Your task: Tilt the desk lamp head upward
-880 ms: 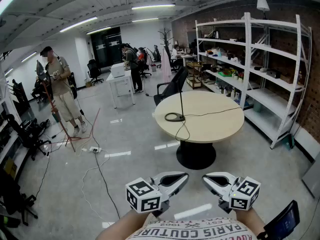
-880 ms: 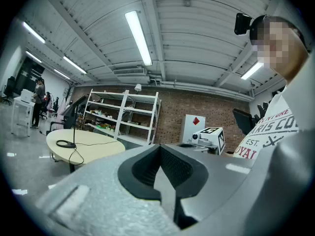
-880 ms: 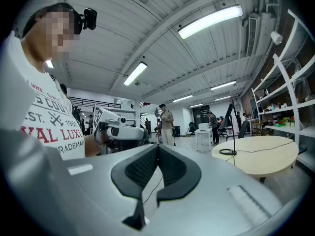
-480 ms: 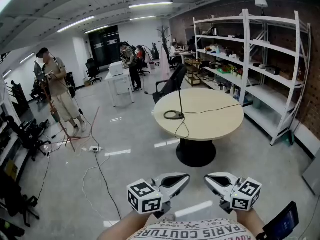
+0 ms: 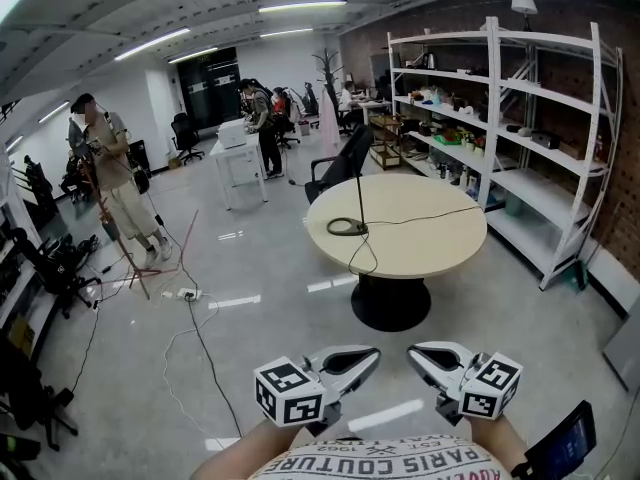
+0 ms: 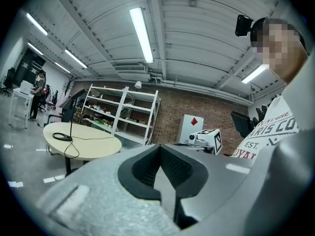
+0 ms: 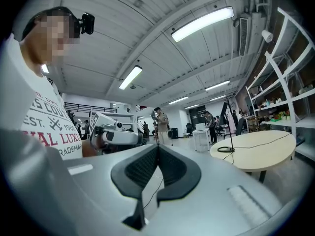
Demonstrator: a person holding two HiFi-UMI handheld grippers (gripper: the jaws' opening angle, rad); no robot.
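Observation:
The desk lamp (image 5: 357,183) is a thin black stem on a ring base, standing on the left part of the round beige table (image 5: 430,233) far ahead of me; its head is too small to make out. The lamp (image 6: 69,127) also shows small in the left gripper view, and the lamp (image 7: 229,132) appears again in the right gripper view. My left gripper (image 5: 366,356) and right gripper (image 5: 419,353) are held low, close to my body, side by side and far from the table. Both are shut with nothing between the jaws.
White shelving (image 5: 520,118) with several items lines the brick wall right of the table. A black office chair (image 5: 340,173) stands behind the table. Cables and a power strip (image 5: 185,295) lie on the floor at left, near a standing person (image 5: 115,183). Other people stand at desks further back.
The head view has shifted very slightly. Both grippers stay low in front of my body, shut and empty.

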